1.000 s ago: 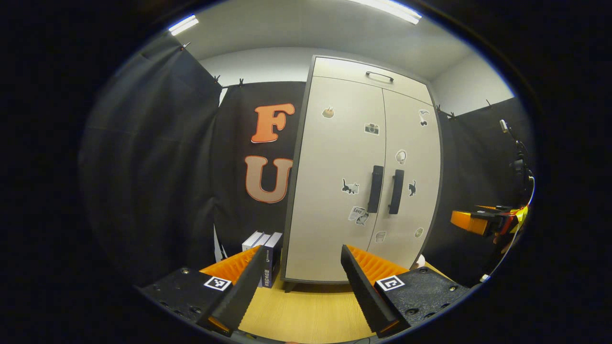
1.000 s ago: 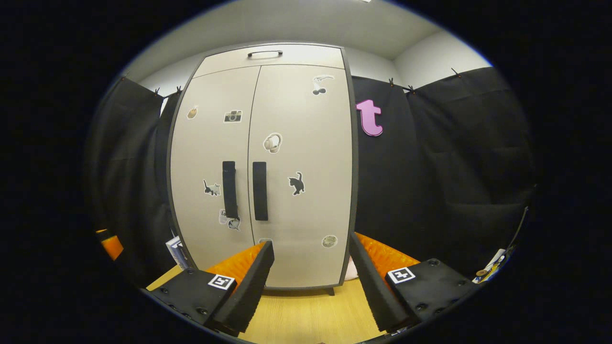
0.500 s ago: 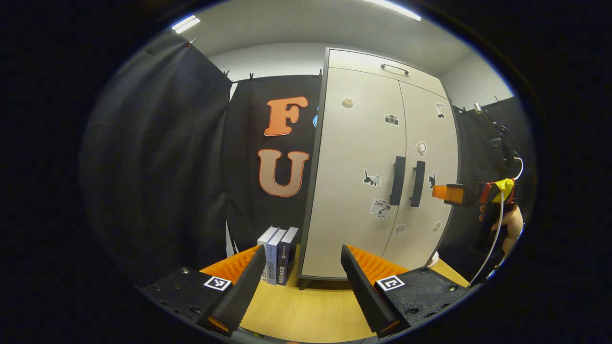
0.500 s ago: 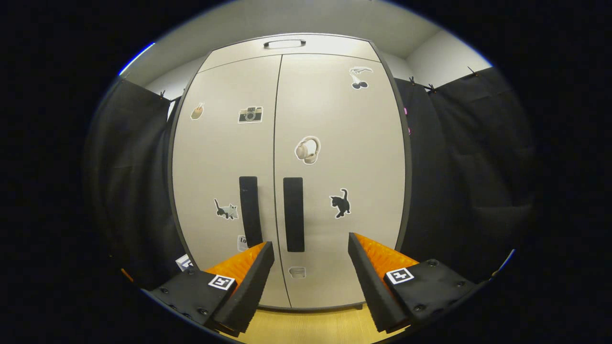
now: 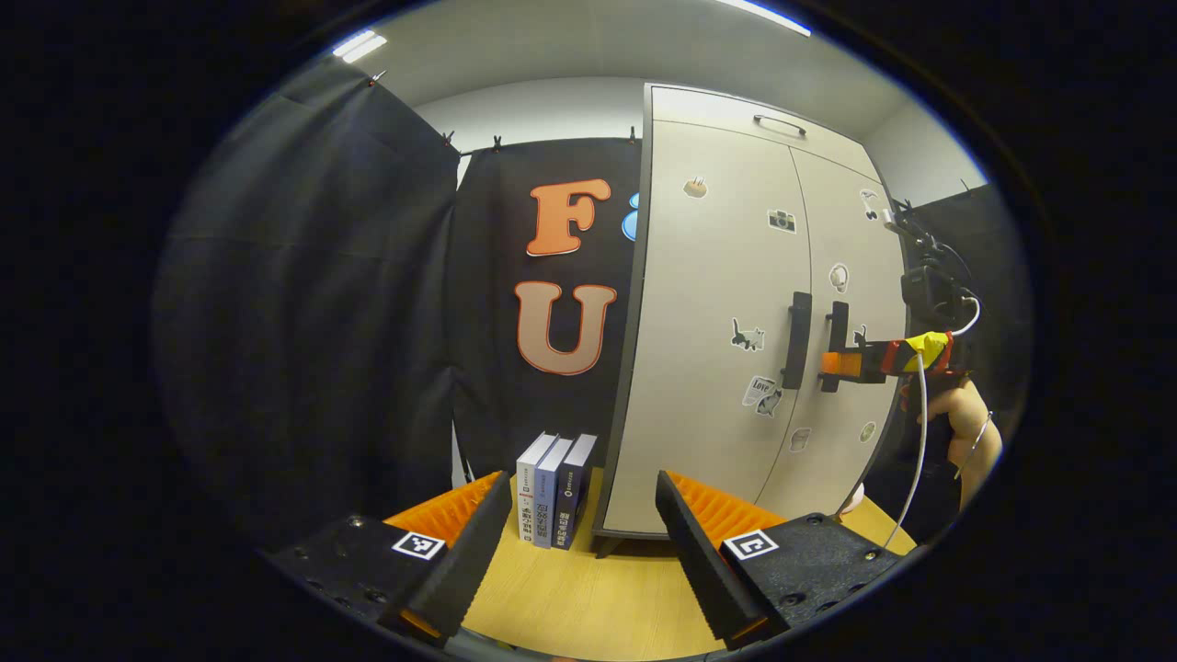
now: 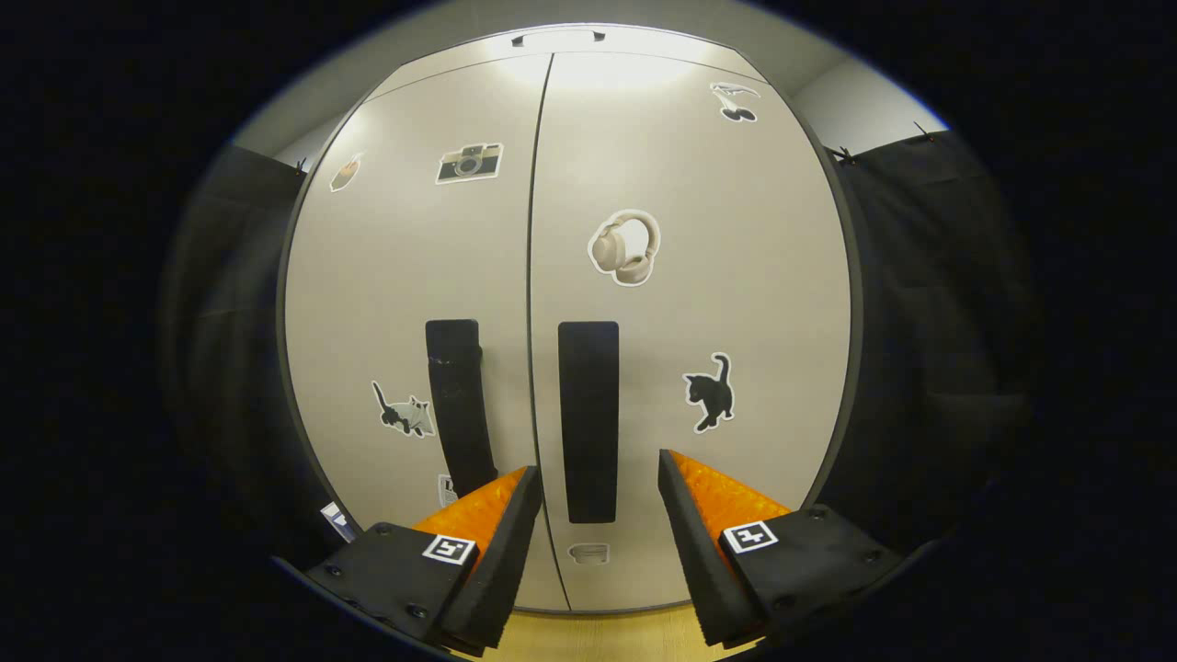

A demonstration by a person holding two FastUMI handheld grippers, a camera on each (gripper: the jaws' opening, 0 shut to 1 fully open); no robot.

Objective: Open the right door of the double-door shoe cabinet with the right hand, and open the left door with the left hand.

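Note:
A tall beige double-door shoe cabinet (image 5: 708, 276) with stickers stands on a wooden floor, both doors closed. In the right gripper view my right gripper (image 6: 593, 515) is open, its fingers straddling the lower end of the right door's black handle (image 6: 588, 414) without touching it. The left door's handle (image 6: 457, 400) is just to the left. In the left gripper view my left gripper (image 5: 575, 533) is open and empty, well back from the cabinet and off to its left side. There the right gripper (image 5: 841, 363) is seen reaching the handles (image 5: 798, 338), held by a hand (image 5: 965, 428).
Three books (image 5: 554, 492) stand upright on the floor (image 5: 588, 593) beside the cabinet's left side. Black cloth walls close in both sides. A top drawer handle (image 6: 556, 37) sits above the doors.
My right gripper has moved forward to the right door's handle, which now sits between its open fingers. My left gripper view has drifted left, away from the cabinet front.

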